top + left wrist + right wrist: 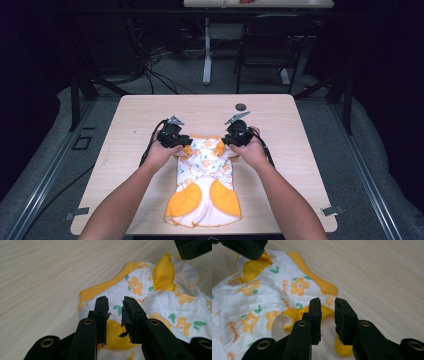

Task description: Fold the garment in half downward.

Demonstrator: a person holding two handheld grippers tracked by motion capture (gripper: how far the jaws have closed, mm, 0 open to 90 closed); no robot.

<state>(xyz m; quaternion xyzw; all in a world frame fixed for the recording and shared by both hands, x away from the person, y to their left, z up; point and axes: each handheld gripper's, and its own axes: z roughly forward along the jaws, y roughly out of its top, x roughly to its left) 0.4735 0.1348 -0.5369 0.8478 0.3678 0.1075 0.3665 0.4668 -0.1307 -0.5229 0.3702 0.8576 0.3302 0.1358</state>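
Observation:
A small white garment (205,172) printed with orange flowers, with yellow trim and yellow patches, lies flat on the wooden table (150,110). My left gripper (185,141) hovers at its top left corner and my right gripper (224,140) at its top right corner. In the left gripper view the left gripper (115,307) stands open by a narrow gap just above the yellow ribbed edge (100,288), with nothing pinched. In the right gripper view the right gripper (327,308) is likewise narrowly open over a yellow sleeve edge (298,312).
A small dark round object (241,106) lies on the table beyond the garment. Past the far edge stand a black chair (270,45) and a white table leg (207,55), with cables on the floor. Bare tabletop lies left and right of the garment.

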